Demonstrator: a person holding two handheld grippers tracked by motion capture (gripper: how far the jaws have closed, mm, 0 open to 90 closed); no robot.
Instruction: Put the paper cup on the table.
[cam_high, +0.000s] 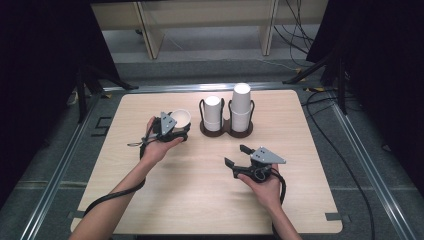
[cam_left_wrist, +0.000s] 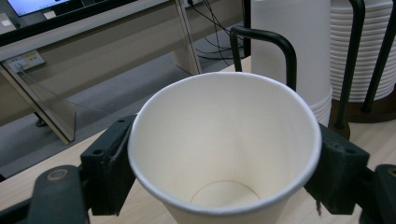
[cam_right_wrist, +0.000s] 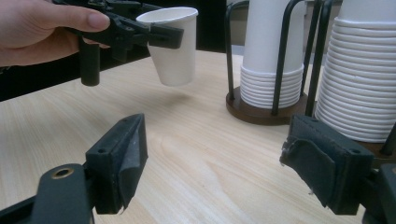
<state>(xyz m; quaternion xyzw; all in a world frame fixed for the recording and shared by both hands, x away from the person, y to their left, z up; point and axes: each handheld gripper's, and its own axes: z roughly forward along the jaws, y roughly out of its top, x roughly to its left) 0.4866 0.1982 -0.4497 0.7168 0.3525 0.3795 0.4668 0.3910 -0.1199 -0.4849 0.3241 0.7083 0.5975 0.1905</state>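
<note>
A dark wire cup holder stands toward the far middle of the pale wooden surface and carries two stacks of white paper cups, mouths down: a shorter stack in its left ring and a taller stack in its right ring. Thin black uprights of the holder rise beside each stack.

A single paper cup hangs just to the left of the holder, lifted clear of the surface with its shadow below it. The left gripper has its fingers clenched on the cup just under the rim, one pad on each side of the wall. The cup's mouth faces up and its narrow base points down, so its long axis runs near vertical, leaning a little. In the left gripper view the holder's nearest upright and the shorter stack stand right behind the cup's rim, close to it but apart.

The right gripper rests nearer the person than the holder, well apart from the cup, fingers released and spread with bare surface between them.
</note>
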